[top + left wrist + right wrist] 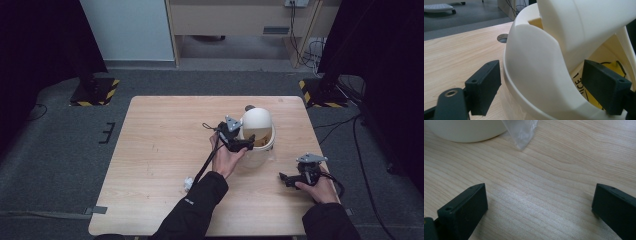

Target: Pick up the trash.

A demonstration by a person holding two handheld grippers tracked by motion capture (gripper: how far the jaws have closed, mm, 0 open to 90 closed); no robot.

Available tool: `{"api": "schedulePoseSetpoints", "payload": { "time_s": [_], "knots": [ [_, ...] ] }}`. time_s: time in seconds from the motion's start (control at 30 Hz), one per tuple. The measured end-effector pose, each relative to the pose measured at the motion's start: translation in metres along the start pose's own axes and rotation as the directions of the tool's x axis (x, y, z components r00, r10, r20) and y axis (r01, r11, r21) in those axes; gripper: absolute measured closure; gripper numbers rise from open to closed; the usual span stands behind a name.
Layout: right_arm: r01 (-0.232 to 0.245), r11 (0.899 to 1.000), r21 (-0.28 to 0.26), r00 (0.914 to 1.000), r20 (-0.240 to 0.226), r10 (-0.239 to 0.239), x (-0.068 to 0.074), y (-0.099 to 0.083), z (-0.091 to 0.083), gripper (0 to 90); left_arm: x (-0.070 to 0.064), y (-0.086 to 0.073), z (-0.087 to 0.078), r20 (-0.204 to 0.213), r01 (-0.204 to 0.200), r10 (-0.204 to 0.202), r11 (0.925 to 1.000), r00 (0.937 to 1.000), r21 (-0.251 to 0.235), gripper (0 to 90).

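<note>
Closest to me, my right gripper (286, 178) rests low near the table's (160, 150) right front edge, its jaws spread wide with bare wood between them. In the right gripper view I see, just beyond those jaws, a corner of clear plastic bag (521, 132) lying on the wood beside the base of the cream bin (466, 130).

A small white object (188, 183) lies on the table by my left sleeve.

Farther in, my left gripper (248, 144) is at the bin (257, 137), which stands right of the table's middle. Its jaws are parted and straddle the bin's rim: one outside the wall, the other inside the opening, over a yellow label (596, 82). I cannot tell whether they touch the wall. The bin's swing lid (584, 22) tilts above.
</note>
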State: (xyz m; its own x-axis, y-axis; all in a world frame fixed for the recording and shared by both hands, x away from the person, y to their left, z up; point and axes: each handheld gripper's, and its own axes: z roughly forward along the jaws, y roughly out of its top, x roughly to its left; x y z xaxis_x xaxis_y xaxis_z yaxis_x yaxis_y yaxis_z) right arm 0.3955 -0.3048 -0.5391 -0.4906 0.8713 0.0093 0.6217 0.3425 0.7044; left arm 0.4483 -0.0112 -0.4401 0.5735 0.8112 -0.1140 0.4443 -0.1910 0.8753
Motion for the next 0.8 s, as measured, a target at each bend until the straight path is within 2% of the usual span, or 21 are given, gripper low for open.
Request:
{"api": "schedulePoseSetpoints", "payload": {
  "time_s": [0.2,0.33,0.5,0.8],
  "knots": [
    [-0.001,1.0,0.0,1.0,-0.001,0.001,0.0,0.0,0.0,0.5,0.001,0.0,0.001,-0.007,-0.002,0.002,1.0,1.0,-0.007,16.0],
    [-0.001,1.0,0.0,1.0,0.0,0.001,0.0,0.0,0.0,0.5,0.0,0.001,-0.003,-0.011,-0.019,0.019,0.9998,0.9998,-0.006,16.1],
    [0.0,1.0,0.0,1.0,0.0,0.0,0.0,0.0,0.0,0.5,0.003,0.003,-0.018,-0.009,-0.045,0.045,0.999,0.999,-0.006,15.8],
    [0.0,1.0,0.0,1.0,0.0,0.0,0.0,0.0,0.0,0.5,0.013,0.001,-0.047,0.032,-0.037,0.039,0.9979,0.9987,-0.054,15.5]
  ]
}}
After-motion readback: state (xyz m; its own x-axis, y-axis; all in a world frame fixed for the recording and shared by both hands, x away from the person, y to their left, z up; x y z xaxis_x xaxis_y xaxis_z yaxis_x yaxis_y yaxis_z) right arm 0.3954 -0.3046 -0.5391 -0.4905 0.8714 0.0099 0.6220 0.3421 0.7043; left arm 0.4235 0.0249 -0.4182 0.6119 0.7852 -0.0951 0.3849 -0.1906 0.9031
